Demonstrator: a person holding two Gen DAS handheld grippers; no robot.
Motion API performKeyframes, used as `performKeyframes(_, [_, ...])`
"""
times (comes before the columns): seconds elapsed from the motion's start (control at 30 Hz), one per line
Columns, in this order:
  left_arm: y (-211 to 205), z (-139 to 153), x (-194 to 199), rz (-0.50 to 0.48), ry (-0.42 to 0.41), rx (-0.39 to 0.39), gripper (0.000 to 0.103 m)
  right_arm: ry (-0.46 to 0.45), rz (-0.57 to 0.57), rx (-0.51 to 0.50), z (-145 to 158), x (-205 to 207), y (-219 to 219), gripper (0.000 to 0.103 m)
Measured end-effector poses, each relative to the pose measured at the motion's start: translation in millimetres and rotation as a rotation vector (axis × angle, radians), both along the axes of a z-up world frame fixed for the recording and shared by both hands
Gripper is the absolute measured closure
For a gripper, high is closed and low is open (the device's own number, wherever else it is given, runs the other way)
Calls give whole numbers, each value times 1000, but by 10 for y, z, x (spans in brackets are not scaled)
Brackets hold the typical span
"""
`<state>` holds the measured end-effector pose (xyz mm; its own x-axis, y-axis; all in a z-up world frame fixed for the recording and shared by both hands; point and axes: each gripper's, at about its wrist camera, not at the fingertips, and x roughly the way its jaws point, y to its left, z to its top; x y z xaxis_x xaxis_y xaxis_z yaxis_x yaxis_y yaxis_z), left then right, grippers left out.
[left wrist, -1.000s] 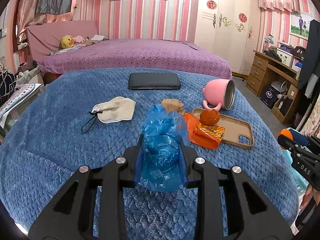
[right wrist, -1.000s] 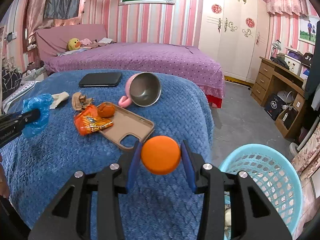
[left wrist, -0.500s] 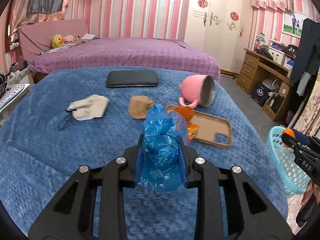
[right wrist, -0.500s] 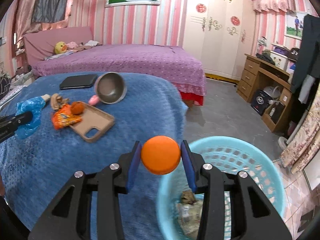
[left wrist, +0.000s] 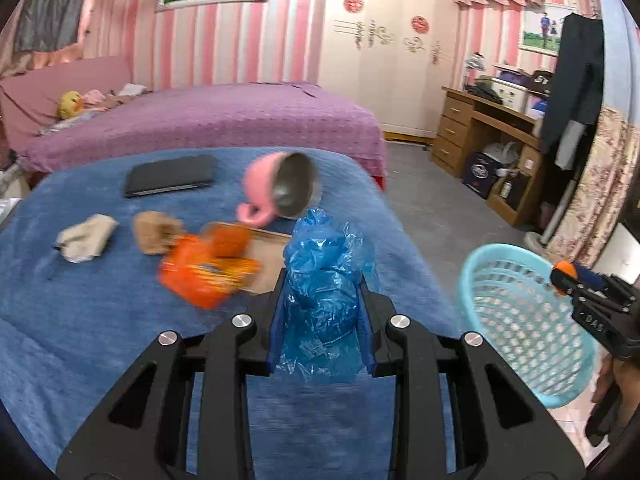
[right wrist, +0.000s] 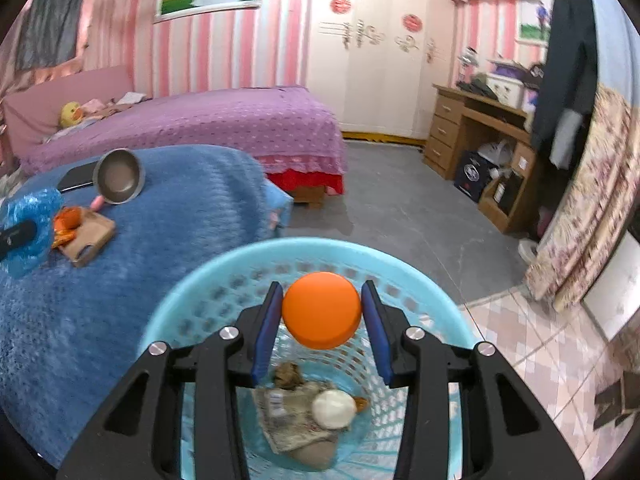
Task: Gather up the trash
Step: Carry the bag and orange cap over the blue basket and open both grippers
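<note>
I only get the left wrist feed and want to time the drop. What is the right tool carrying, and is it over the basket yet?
Observer: The right tool is shut on an orange disc, hanging above the mouth of the blue basket.
Operator: Is anything in the basket?
Observer: Yes, crumpled paper and a white ball lie at the bottom.
Operator: How does my load look from there?
Observer: Your left tool shows at the frame's left edge, the blue plastic bag bulging around it above the blue blanket.
</note>
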<state>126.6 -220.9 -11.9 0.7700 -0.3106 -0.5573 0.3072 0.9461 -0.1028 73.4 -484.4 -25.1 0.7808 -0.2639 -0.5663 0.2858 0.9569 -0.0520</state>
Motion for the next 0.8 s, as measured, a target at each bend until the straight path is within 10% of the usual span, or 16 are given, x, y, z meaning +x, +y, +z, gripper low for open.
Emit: performKeyframes(0.8, [-1484, -249, -206, -231, 45, 4, 71, 0, -113, 31, -142, -189, -622, 63])
